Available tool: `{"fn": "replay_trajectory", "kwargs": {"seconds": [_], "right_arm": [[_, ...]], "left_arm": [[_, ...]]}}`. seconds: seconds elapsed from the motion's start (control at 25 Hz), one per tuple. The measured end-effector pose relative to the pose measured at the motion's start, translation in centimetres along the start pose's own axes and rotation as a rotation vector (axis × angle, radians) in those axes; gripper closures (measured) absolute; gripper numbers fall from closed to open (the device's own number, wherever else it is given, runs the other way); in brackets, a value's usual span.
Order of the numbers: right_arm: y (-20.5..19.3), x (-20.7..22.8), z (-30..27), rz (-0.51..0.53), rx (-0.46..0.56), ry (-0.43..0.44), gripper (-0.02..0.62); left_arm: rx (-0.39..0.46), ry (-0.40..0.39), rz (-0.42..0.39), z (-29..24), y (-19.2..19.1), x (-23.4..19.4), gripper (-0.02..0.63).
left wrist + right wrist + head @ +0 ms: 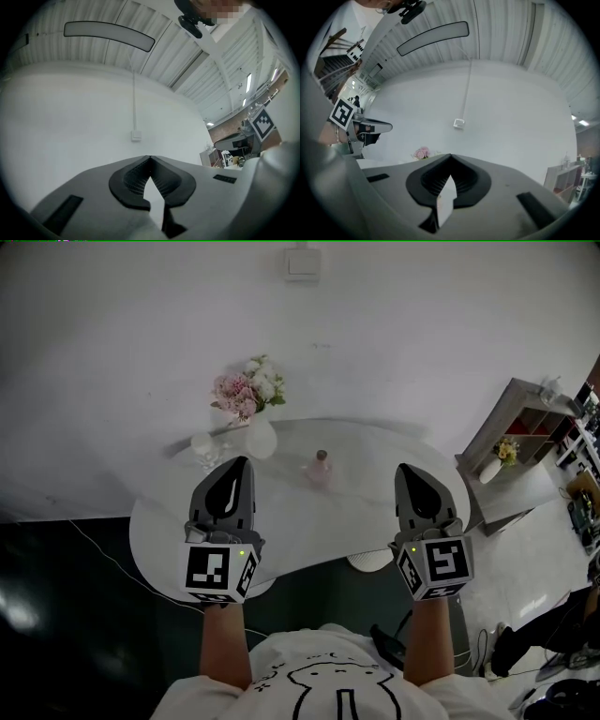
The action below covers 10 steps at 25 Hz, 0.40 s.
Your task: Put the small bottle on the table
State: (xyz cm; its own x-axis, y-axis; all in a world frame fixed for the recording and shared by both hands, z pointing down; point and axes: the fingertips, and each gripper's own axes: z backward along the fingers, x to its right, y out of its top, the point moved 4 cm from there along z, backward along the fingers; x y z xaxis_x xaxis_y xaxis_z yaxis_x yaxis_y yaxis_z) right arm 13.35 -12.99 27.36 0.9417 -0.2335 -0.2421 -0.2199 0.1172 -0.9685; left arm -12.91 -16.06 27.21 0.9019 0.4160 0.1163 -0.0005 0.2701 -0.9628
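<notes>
A round white table [169,521] is seen from above in the head view. The small bottle [321,468], pinkish with a darker cap, is stood upright on it towards the far edge; whether anything is in it cannot be told. Just to its left a white vase [262,440] is placed, and a bunch of pink and white flowers [248,387] is held in it. A small clear vessel [202,448] is set beside the vase, its contents too faint to be made out.

The left claw [239,463] and the right claw [405,469] are held above the near half of the table, well apart, with the bottle between their lines and touched by neither. In each gripper view the jaws are seen pressed together at the tips, with nothing clamped. A black-and-white square marker is carried on each cube [220,570].

A shelf unit [525,418] stands to the right of the table, with a small pot of yellow flowers [507,451] on it.
</notes>
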Motion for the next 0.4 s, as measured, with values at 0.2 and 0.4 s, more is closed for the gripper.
{"fn": "replay_trajectory", "kwargs": {"seconds": [0.2,0.4], "right_arm": [[0.21,0.31,0.26,0.001,0.004,-0.010,0.603],[0.56,0.44,0.55,0.005,0.013,-0.018,0.603]], "left_arm": [[0.007,0.003,-0.009,0.07,0.42,0.02,0.603],[0.013,0.011,-0.015,-0.11,0.71,-0.43,0.603]]}}
